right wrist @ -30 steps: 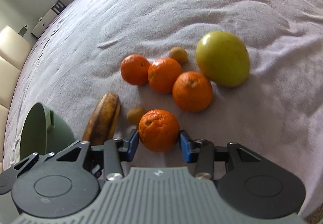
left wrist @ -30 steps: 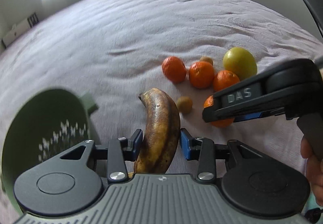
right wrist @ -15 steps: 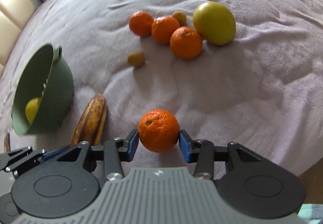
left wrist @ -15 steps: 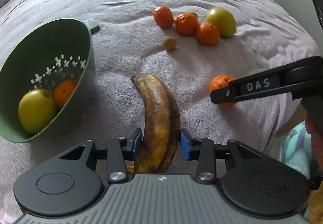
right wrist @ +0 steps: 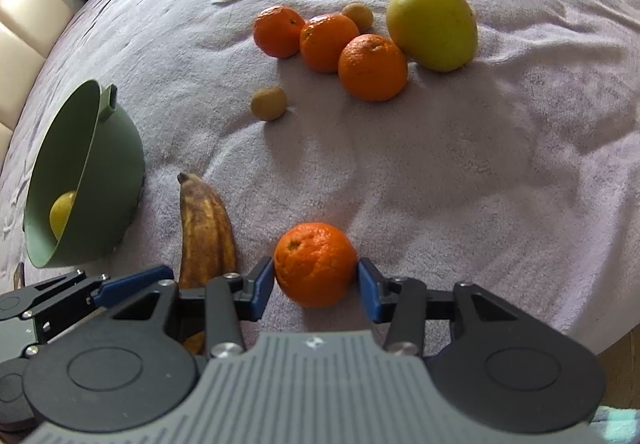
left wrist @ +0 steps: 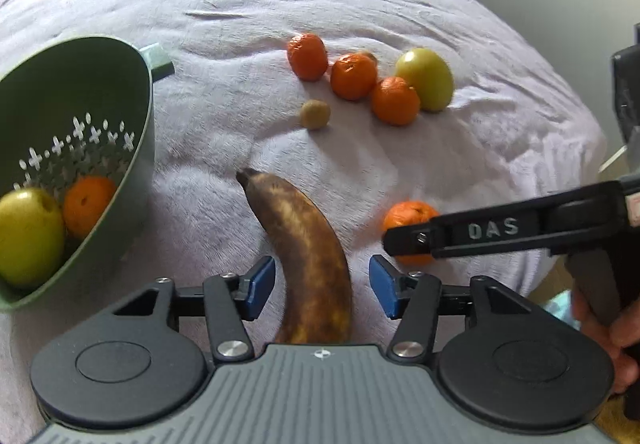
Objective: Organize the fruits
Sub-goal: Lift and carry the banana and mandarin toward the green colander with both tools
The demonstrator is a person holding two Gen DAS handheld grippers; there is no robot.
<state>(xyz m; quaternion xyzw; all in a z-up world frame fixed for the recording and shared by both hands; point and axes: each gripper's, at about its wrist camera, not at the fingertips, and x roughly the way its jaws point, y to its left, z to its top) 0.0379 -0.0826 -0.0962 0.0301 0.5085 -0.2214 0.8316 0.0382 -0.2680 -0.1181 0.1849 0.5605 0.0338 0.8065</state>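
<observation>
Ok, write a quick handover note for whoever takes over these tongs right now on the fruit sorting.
left tongs: just opened, pads clear of the brown banana between them; it lies on the cloth beside the green colander.
right tongs: closed on the near orange.
Done: a yellow-green fruit and a second orange sit in the colander.
Left: brown banana, near orange, three loose oranges, the big yellow-green fruit, two small brown fruits.

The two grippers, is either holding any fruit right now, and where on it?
Left gripper: nothing, just opened off the banana. Right gripper: pads against the orange's sides; grip uncertain.
</observation>
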